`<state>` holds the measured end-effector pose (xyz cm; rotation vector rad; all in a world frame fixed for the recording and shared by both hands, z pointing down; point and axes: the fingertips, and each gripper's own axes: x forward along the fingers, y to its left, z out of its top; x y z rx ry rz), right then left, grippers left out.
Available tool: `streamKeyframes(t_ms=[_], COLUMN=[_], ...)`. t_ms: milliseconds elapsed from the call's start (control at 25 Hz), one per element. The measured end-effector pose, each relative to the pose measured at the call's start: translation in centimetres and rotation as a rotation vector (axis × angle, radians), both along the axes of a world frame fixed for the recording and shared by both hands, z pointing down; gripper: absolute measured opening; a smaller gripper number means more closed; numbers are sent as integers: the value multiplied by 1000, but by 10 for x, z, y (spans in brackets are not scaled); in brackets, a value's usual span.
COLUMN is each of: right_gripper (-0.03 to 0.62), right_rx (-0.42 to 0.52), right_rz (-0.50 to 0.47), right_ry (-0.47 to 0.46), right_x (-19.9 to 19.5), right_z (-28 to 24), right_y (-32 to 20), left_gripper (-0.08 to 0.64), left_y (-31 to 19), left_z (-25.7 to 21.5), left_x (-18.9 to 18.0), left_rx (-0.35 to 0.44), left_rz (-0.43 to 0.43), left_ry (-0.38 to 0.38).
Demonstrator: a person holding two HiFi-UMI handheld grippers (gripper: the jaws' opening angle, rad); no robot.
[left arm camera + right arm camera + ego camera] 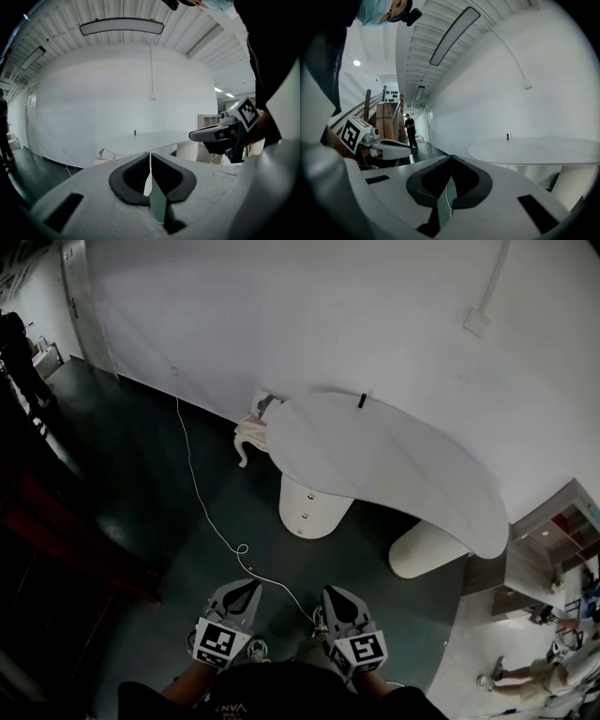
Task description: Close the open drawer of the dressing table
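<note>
A dark floor (141, 474) is seen below a white wall (328, 315). A thin white cable (211, 521) is laid across the floor from the wall, looped once, and run on between the two grippers, so that it lies on the stretch between them and the table (394, 465). A pale cloth (251, 435) is bunched at the table's left end, against the wall. A small dark object (362, 400) is stood on the top near the wall; what it is cannot be made out. An open shelf (548, 540) is set at the right, and a person (21, 357) is seen far off at the left.

The table is placed against the wall, well ahead of the grippers. Its white, curved top is carried on two round pale pedestals. Two small knobs (301, 523) are borne, one above the other, on the left pedestal (314, 507). Whether a drawer is pulled out cannot be told from this height.

The left gripper (247, 584) and the right gripper (333, 591) are held side by side, low and apart from everything. The jaws of each are brought together at the tips, with nothing gripped.
</note>
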<state>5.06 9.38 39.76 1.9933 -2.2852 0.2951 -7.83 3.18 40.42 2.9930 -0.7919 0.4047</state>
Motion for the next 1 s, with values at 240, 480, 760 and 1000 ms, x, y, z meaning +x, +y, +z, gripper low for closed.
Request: streamKeyframes(t_ms=[240,480,760,1000], right_gripper=[2,2,0,0], right_rx=[-7,-19,-24,-35], right_rz=[5,32,42,39], right_ry=[9,-22,-31,-16], right_x=[-13,-24,-25,-21], right_z=[8,8,5,8], right_y=[13,19,19,18], left_gripper=[25,25,23,23], left_y=[10,20,22,23], left_z=[-3,2,-2,-1], left_x=[-13,-21,-21,-16], left_rx=[22,20,42,37], left_rz=[-2,23,30,33], left_ry=[4,-7,16,16])
